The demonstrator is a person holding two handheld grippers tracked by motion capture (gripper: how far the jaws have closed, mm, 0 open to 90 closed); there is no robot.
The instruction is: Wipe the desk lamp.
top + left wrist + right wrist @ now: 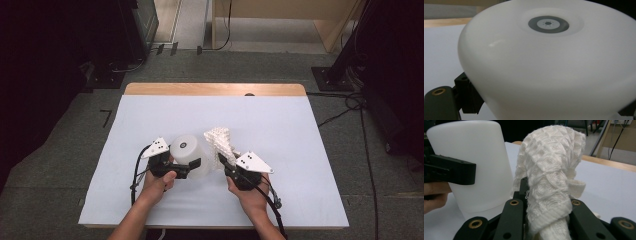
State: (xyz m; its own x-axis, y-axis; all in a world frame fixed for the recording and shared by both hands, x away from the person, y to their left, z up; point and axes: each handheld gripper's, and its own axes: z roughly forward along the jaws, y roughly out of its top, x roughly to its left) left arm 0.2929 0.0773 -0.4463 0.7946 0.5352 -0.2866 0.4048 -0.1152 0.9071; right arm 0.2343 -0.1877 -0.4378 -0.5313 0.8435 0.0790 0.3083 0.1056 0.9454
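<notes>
Left gripper (192, 165) clamps white container (190, 155), grey top ring (548, 24) seen close; right gripper (222, 161), angled toward 11 o'clock, pinches bunched white cloth (550, 185).

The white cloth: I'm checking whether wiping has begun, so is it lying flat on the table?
No, the white cloth stands bunched upright, clamped in the right gripper beside the white container.

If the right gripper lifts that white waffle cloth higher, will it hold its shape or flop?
The waffle-weave cloth will probably flop: above the right gripper it already folds and droops over itself. It looks light, and its textured weave likely grips well between the shut jaws, so slipping seems unlikely.
</notes>
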